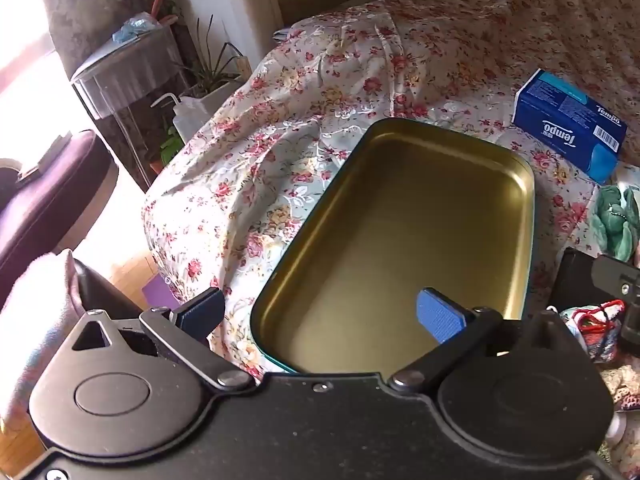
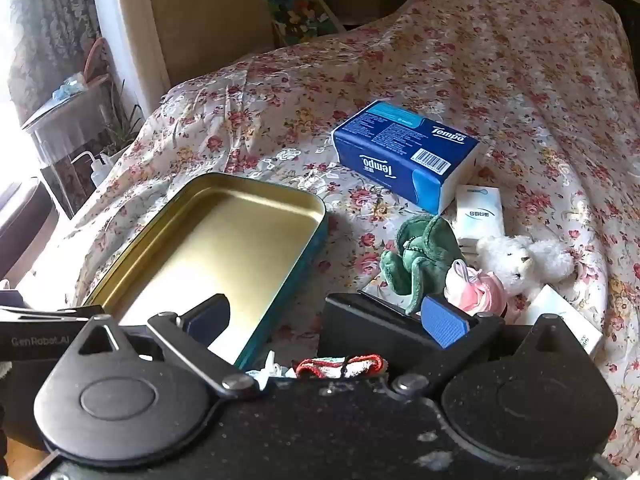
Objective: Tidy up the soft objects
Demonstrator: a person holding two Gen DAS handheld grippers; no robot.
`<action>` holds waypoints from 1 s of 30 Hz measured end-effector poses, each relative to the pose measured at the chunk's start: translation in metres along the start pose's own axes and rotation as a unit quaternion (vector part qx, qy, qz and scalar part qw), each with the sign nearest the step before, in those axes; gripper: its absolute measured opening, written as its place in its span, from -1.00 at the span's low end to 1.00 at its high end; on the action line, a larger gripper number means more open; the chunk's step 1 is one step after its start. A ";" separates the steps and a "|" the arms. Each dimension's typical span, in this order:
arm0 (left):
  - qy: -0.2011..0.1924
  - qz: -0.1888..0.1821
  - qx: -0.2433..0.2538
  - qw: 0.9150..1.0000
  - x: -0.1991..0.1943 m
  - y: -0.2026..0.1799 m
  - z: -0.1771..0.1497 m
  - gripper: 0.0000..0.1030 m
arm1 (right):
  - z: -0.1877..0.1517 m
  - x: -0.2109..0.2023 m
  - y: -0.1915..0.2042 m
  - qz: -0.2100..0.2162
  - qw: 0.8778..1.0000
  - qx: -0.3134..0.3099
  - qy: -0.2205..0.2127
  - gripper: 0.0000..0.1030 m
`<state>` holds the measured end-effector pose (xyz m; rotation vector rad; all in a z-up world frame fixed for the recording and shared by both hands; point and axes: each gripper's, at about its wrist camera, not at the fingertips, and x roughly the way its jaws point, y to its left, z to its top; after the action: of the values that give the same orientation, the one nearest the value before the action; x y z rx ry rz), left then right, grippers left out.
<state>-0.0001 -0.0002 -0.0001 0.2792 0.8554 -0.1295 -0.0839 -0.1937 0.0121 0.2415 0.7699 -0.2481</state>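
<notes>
In the right wrist view the open tin lies at centre left on the flowered bedspread, its long axis running from the lower left of the frame up toward the upper right, gold inside facing up and nothing in it. Bare cloth lies along its upper left side out to the bed's edge at the left of the frame, and a strip of bare cloth separates its right wall from the toys. Right of centre the blue tissue pack lies on the cloth, its long side slanting down to the right. Below it the green plush toy slumps just beside a small white box, and the white teddy lies to its right, with a pink-and-white soft toy touching it. A red-trimmed pouch shows at the bottom centre. The right gripper hangs with its jaws spread wide, holding nothing. In the left wrist view the left gripper is likewise spread wide and empty, its right finger over the tin's interior, the left one outside the near rim.
</notes>
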 end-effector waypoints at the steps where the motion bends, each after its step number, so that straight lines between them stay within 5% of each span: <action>1: 0.001 -0.003 -0.002 1.000 0.000 0.000 0.000 0.93 | 0.000 0.000 0.000 0.000 1.000 0.002 0.000 1.00; 30: 0.034 -0.021 0.011 0.999 0.007 -0.006 -0.008 0.93 | -0.001 0.001 0.000 0.004 1.000 0.007 0.010 1.00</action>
<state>-0.0028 -0.0039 -0.0111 0.2890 0.9287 -0.1689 -0.0839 -0.1931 0.0108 0.2606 0.7877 -0.2437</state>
